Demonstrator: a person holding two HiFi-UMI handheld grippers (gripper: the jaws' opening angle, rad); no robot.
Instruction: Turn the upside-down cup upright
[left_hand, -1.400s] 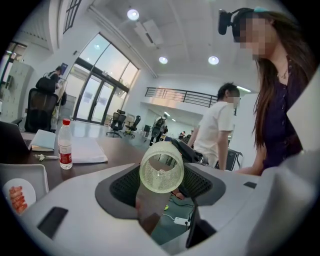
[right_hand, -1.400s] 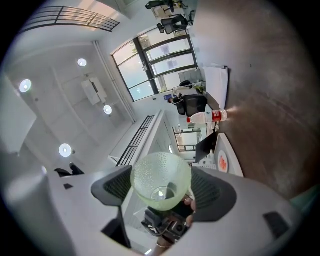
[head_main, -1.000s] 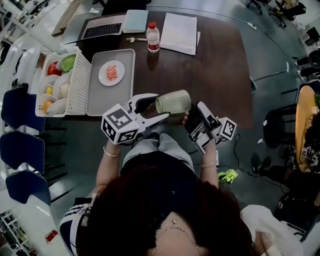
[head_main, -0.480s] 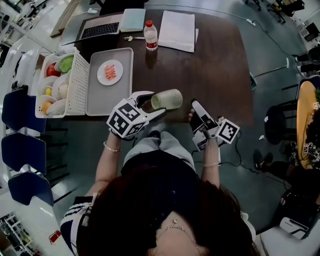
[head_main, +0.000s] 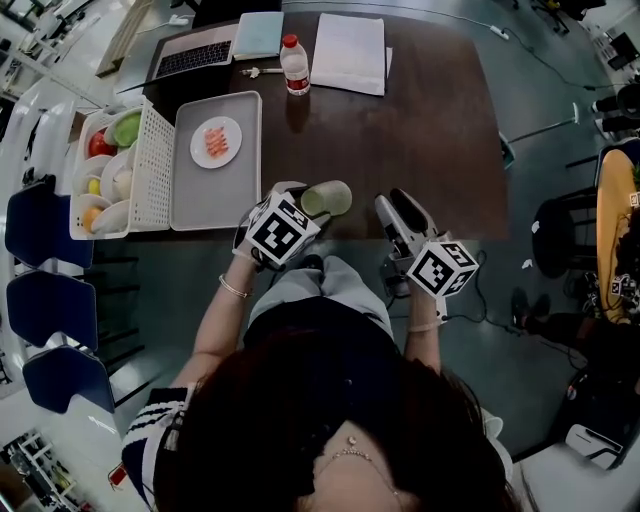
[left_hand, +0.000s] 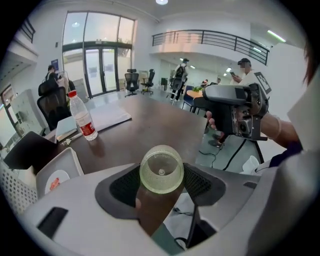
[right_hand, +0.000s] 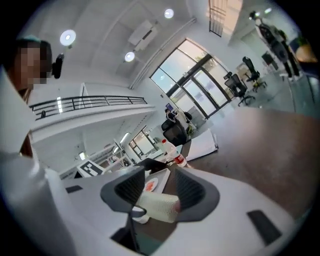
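A pale green, frosted cup (head_main: 330, 197) lies tilted on its side low over the dark table (head_main: 420, 130), near the front edge. My left gripper (head_main: 305, 206) is shut on the cup. In the left gripper view the cup (left_hand: 161, 167) sits end-on between both pads. Whether it touches the table I cannot tell. My right gripper (head_main: 392, 207) hangs a short way right of the cup, apart from it. Its jaws have just been closing and stand partly apart with nothing between them. The right gripper view shows the cup (right_hand: 156, 208) beyond those jaws.
A grey tray (head_main: 225, 195) with a small plate of pink food (head_main: 215, 142) lies left of the cup. A white basket (head_main: 150, 170) of fruit and bowls stands beside it. At the back are a water bottle (head_main: 293, 65), papers (head_main: 350, 50) and a laptop (head_main: 195, 55).
My left gripper has sunk toward the table's front edge with the cup, tipping it further. My right gripper has rolled so its marker cube faces up, and its jaws have narrowed.
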